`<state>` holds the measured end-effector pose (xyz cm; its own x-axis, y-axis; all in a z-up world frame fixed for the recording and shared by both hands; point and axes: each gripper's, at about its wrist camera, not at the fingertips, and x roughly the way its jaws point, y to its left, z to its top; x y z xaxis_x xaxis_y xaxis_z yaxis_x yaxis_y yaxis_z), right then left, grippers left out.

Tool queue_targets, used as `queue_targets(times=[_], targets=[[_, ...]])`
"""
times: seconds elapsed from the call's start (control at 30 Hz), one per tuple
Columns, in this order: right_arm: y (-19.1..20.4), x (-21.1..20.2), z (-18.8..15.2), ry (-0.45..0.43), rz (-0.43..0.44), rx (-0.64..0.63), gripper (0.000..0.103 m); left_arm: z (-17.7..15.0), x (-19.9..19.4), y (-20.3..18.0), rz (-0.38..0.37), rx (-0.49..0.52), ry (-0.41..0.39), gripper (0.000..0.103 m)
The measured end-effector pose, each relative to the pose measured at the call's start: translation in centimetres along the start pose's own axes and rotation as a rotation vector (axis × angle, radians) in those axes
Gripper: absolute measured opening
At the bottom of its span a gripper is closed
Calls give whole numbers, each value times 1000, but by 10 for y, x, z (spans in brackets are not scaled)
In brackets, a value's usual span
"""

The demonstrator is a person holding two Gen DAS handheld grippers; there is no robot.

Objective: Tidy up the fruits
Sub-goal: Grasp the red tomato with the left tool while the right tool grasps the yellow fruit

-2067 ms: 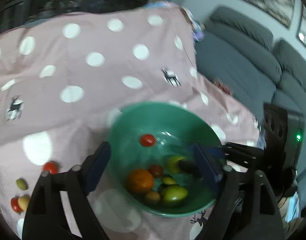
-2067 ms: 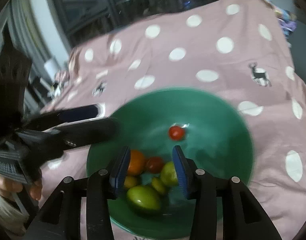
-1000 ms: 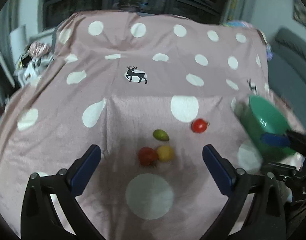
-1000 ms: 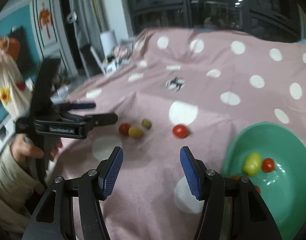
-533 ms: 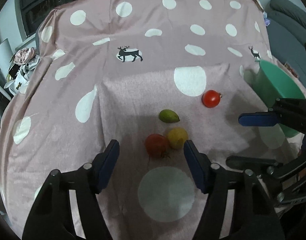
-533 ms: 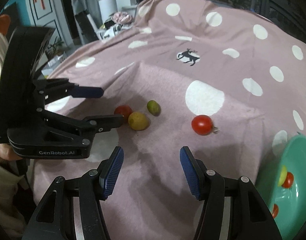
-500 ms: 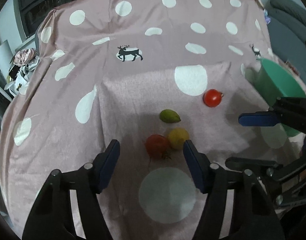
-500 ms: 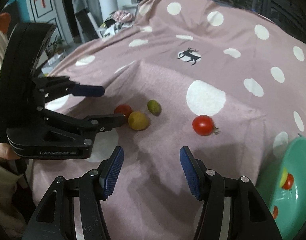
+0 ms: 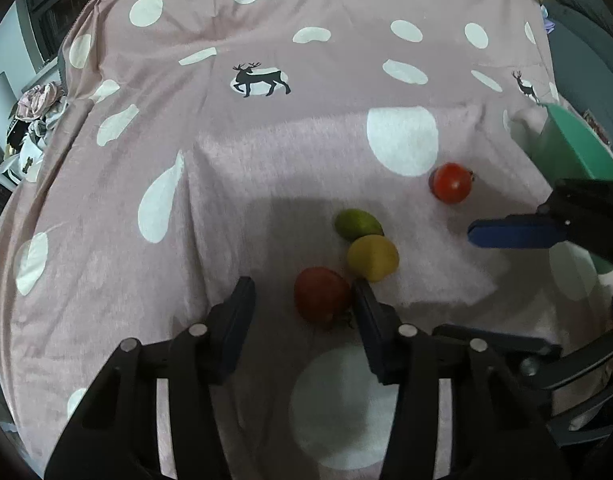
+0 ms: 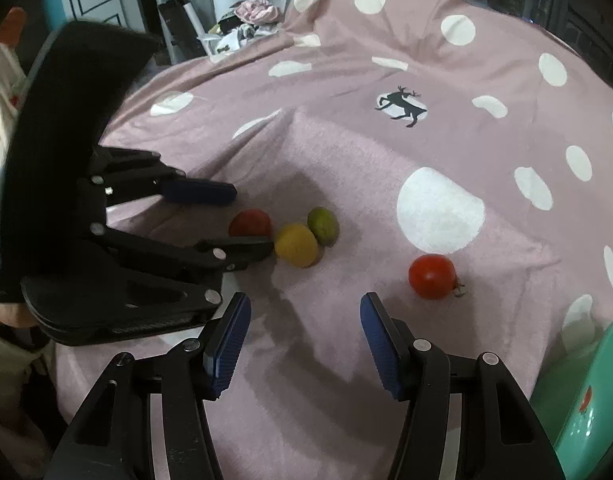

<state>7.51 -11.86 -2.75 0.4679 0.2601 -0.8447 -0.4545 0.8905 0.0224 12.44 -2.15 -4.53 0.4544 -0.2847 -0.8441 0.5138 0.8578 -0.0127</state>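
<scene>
Three small fruits lie together on the pink dotted cloth point(image 9: 266, 168): a red tomato point(image 9: 321, 294), a yellow fruit point(image 9: 372, 258) and a green fruit point(image 9: 358, 224). My left gripper point(image 9: 302, 292) points down at them with its jaws closing. The red tomato point(image 10: 250, 222) sits between them, against the right finger and apart from the left. A second red tomato point(image 10: 432, 277) lies alone just ahead and right of my right gripper point(image 10: 304, 340), which stands open on nothing. The green bowl point(image 10: 586, 400) stands at the right edge with fruit inside.
The cloth drops off at its left edge toward clutter on a low surface point(image 9: 34, 112). A grey sofa point(image 9: 586, 32) stands behind the bowl point(image 9: 574, 152). A hand point(image 10: 6, 314) holds the left gripper's handle. A blue pad point(image 9: 514, 233) of my right gripper hovers right of the fruits.
My left gripper dropped toward the three fruits and its jaws narrowed from wide to around the red tomato. My right gripper swung from beside the bowl toward the lone tomato, its opening unchanged.
</scene>
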Motion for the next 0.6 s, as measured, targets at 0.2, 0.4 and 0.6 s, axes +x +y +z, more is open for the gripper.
queue_targets(times=[0.2, 0.4, 0.6], targets=[[-1, 7, 6, 14, -5, 15, 59, 2, 6, -2, -76, 19, 26, 29], [-2, 13, 15, 25, 14, 17, 51, 0, 4, 9, -111, -20, 16, 29], [-8, 24, 23, 51, 83, 79, 46, -5, -14, 20, -141, -53, -26, 29]])
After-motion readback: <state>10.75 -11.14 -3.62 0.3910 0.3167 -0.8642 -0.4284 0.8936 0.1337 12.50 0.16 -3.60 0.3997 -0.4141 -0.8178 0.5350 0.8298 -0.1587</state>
